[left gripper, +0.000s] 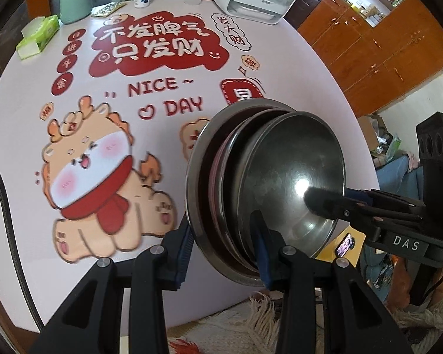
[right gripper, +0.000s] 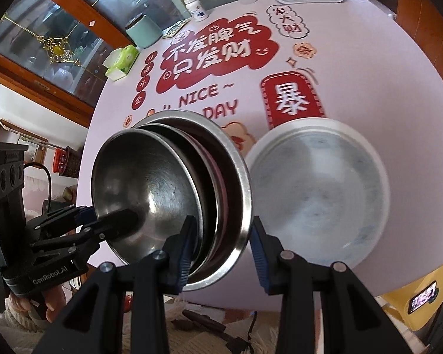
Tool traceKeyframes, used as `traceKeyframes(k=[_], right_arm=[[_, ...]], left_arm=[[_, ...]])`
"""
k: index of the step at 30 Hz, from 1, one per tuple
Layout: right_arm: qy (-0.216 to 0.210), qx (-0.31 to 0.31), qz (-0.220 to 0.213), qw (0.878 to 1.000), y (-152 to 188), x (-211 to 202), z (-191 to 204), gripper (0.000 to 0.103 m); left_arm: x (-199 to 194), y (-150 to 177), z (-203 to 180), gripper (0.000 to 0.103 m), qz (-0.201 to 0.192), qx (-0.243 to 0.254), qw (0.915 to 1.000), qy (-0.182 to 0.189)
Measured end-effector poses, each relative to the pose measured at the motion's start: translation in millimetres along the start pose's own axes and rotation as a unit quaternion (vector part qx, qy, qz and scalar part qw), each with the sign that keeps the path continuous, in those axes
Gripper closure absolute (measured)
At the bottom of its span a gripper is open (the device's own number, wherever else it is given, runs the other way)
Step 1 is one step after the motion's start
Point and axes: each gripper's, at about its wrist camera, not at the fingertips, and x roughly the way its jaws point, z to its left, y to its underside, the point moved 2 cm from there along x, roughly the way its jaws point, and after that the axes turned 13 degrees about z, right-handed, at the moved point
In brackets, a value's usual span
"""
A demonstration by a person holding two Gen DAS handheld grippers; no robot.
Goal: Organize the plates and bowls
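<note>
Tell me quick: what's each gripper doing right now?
Left gripper: closed on the stack of metal bowls, at one edge.
Right gripper: closed on the same stack, at the opposite edge.

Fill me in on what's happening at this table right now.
A person is holding a nested stack of metal bowls on edge above the round table, gripped from both sides. The left gripper and the right gripper each clamp the stack's rims. A white bowl sits on the table beside the stack, untouched.
</note>
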Motion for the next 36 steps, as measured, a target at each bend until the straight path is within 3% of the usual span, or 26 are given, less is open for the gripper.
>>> traceKeyframes(k=[10, 15, 25, 36], right_arm=[[0.005, -0.014, 0.025, 1.0, 0, -13, -75, 0.067], [0.012, -0.024, 0.05, 0.998, -2, -3, -106, 0.067], [0.014, -0.045, 0.076, 0.996, -5, 12, -132, 0.067], [0.011, -0.053, 0.079, 0.995, -12, 16, -138, 0.067]], left_arm=[[46, -11, -71, 0.066, 0.019, -0.021, 0.9996, 0.002], [74, -15, -88, 0.066, 0.028, -0.037, 0.9989, -0.001], [111, -18, -93, 0.066, 0.038, -0.079, 0.9961, 0.004], [121, -20, -93, 0.066, 0.036, -0.095, 0.9949, -0.003]])
